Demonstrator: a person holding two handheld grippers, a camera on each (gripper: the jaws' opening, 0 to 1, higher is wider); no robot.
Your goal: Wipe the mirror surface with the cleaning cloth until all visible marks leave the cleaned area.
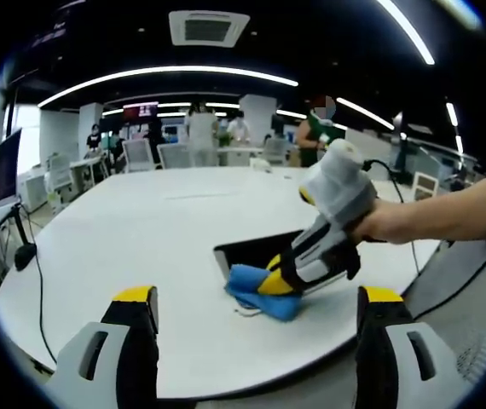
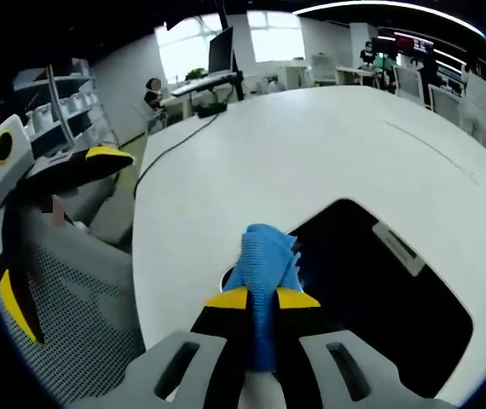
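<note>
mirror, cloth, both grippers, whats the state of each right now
mirror: lying flat on the white table, dark surface up, bare
cleaning cloth: bunched, clamped in the right gripper, pressed at the mirror's near edge
right gripper: shut on the cloth, held by a hand
left gripper: jaws apart, holding nothing, held back off the table edge

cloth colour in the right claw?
Blue. The cleaning cloth shows best in the right gripper view, pinched in the right claw at the mirror's edge.
</note>
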